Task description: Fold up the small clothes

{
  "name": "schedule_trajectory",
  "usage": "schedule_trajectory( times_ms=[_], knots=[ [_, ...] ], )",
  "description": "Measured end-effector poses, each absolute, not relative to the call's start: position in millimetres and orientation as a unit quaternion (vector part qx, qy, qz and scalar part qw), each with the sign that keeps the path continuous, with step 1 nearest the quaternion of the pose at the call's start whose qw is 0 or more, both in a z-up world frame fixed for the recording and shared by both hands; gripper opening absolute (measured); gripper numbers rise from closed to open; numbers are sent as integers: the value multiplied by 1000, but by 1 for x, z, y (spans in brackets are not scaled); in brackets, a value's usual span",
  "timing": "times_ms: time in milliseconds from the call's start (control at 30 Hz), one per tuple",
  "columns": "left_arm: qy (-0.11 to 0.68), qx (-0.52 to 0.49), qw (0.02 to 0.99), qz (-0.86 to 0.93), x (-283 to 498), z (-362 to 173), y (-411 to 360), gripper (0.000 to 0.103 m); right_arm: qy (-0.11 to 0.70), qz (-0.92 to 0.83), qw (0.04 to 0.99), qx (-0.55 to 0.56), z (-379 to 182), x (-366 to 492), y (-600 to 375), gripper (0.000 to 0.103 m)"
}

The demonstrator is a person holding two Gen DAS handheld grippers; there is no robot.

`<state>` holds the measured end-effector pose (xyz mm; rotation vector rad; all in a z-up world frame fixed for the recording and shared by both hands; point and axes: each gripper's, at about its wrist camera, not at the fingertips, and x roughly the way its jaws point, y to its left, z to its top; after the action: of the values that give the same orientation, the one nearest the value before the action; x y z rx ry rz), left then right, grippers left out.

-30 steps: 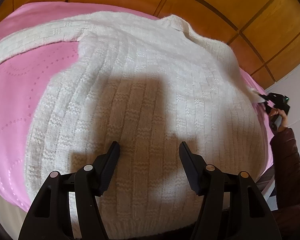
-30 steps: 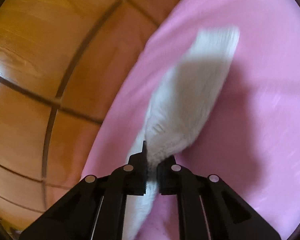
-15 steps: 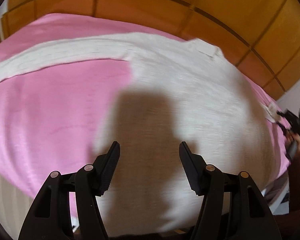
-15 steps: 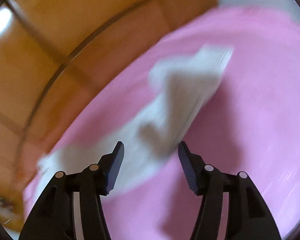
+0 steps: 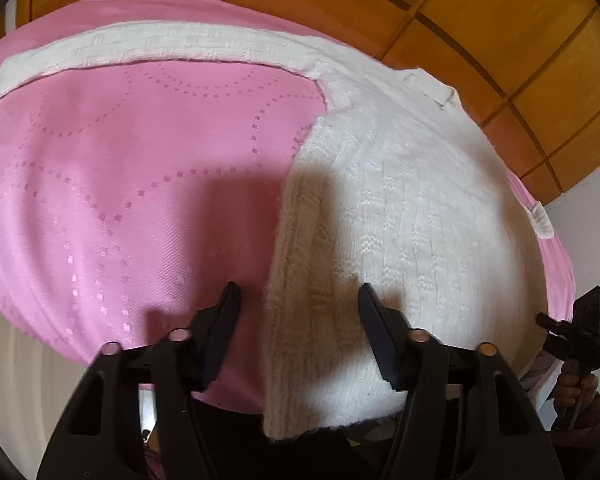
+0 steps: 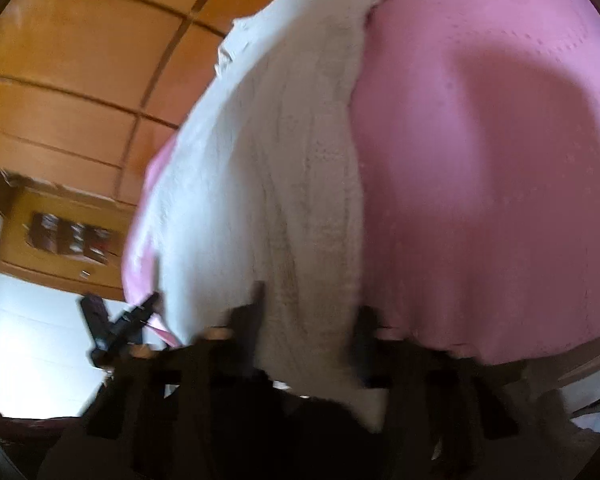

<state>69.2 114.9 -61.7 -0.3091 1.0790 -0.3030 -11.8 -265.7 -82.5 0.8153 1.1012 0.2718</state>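
A white knitted sweater (image 5: 400, 208) lies flat on a pink bedspread (image 5: 132, 184), one sleeve (image 5: 160, 46) stretched out to the far left. My left gripper (image 5: 298, 300) is open and empty, just above the sweater's left side edge near the hem. The right gripper (image 5: 572, 332) shows at the far right of that view, off the bed's edge. In the blurred right wrist view my right gripper (image 6: 308, 308) is open over the sweater (image 6: 268, 168) near its hem. The other gripper (image 6: 120, 324) shows at lower left there.
A wooden panelled headboard (image 5: 480, 20) rises behind the bed. In the right wrist view a wooden bedside cabinet (image 6: 60, 236) stands left of the bed on a white floor (image 6: 28, 340). The pink bedspread (image 6: 480, 160) fills the right of that view.
My right gripper let go of the sleeve, opened and swung back toward the hem. My left gripper shifted left, from over the sweater's middle to its left edge.
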Motion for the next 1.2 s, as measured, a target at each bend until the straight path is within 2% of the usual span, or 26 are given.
schedule_trajectory(
  times_ms=[33,100,267,333,467,567,667,767,800,867,933,967,1000,1033,1067,1100,1200],
  knots=[
    [512,-145,832,-154,70,-62,113,12,508,121,770,368,-79,-10,-265,8],
    [506,-140,836,-157,72,-56,112,5,496,112,796,329,-56,-4,-261,7],
    [458,-149,855,-192,56,-14,127,4,420,156,858,249,23,-37,-264,6],
    [467,-145,851,-191,49,-15,128,4,451,146,850,230,13,-43,-266,6],
    [523,-134,823,-179,40,-54,124,4,554,88,798,219,-61,-47,-271,5],
    [545,-113,813,-173,41,-69,115,4,567,65,788,231,-87,-49,-272,5],
    [546,-97,815,-166,47,-60,115,5,568,58,791,221,-85,-43,-270,7],
    [521,-98,835,-150,49,-42,126,5,550,52,809,202,-64,-44,-276,26],
    [509,-107,842,-147,51,-35,131,5,537,49,817,203,-54,-41,-276,37],
    [487,-123,851,-152,59,-23,130,5,504,52,837,207,-35,-34,-277,38],
    [472,-112,860,-159,69,-17,115,5,486,70,846,209,-27,-20,-269,43],
    [464,-103,864,-164,78,-15,102,8,481,77,847,213,-28,-12,-265,44],
    [459,-102,866,-170,86,-14,90,27,481,84,845,216,-30,-7,-258,44],
    [454,-104,867,-175,90,-13,82,50,485,90,843,216,-36,1,-252,47],
    [443,-107,872,-176,97,-11,68,58,494,88,839,212,-45,10,-245,49],
    [432,-106,878,-178,103,-9,55,63,507,80,832,209,-55,15,-242,49],
    [421,-56,886,-183,115,-8,17,63,525,68,821,215,-75,19,-247,46]
  ],
)
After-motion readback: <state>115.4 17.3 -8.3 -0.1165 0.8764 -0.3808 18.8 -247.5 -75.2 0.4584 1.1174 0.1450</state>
